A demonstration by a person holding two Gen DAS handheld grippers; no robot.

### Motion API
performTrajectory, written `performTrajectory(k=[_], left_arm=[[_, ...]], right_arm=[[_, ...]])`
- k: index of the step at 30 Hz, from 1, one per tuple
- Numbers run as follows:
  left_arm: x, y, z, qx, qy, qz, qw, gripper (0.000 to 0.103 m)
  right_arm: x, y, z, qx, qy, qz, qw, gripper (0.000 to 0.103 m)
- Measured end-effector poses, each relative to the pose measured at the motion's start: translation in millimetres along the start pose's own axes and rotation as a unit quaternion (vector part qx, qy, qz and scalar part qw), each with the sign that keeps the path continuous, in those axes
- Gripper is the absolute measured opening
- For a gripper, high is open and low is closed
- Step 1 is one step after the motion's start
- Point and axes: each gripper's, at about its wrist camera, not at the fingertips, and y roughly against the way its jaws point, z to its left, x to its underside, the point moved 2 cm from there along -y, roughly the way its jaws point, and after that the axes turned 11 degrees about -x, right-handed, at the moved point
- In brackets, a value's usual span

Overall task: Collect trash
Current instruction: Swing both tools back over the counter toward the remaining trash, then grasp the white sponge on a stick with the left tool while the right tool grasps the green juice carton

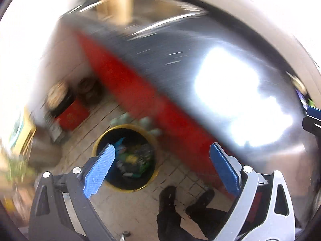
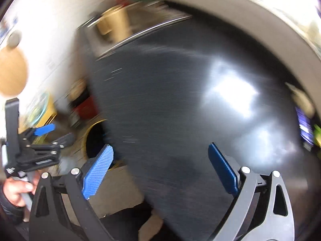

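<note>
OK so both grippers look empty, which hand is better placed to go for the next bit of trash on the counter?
Probably the right. The right gripper hangs open over the dark countertop, facing the blurred items at its far right edge. The left gripper, also open, is off the counter above the trash bin on the floor.

Nothing legible anywhere: both views are smeared with motion blur. The red box (image 1: 72, 114) on the floor carries a faint darker marking, too blurred to make out. In the right wrist view, the body of the left gripper (image 2: 43, 138) bears a small pale imprint on its black housing, too tiny and soft to read. Colourful packaging (image 2: 306, 127) at the right edge shows bright print, but no letters resolve.
</note>
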Motion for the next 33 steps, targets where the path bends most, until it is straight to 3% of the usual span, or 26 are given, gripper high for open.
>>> performTrajectory(k=[3,8,14,19,25,33], left_arm=[[-32,17,-74,0.034,-0.068,-0.022,0.9969,0.093],[-65,45,-204,0.096,-0.170,-0.048,0.9796,0.093],[-76,74,-353,0.138,-0.277,-0.078,0.9479,0.093],[-75,76,-419,0.144,-0.316,-0.085,0.9340,0.093],[-87,59,-466,0.136,-0.326,-0.073,0.9326,0.093],[-130,14,-536,0.107,-0.282,-0.037,0.9527,0.093]], right_arm=[[22,52,-64,0.056,-0.051,-0.041,0.996,0.092],[68,131,-163,0.122,-0.148,-0.100,0.976,0.092],[118,189,-255,0.155,-0.244,-0.143,0.946,0.092],[140,200,-294,0.157,-0.284,-0.153,0.933,0.092],[138,197,-339,0.145,-0.304,-0.153,0.929,0.092],[118,171,-410,0.101,-0.351,-0.150,0.919,0.092]])
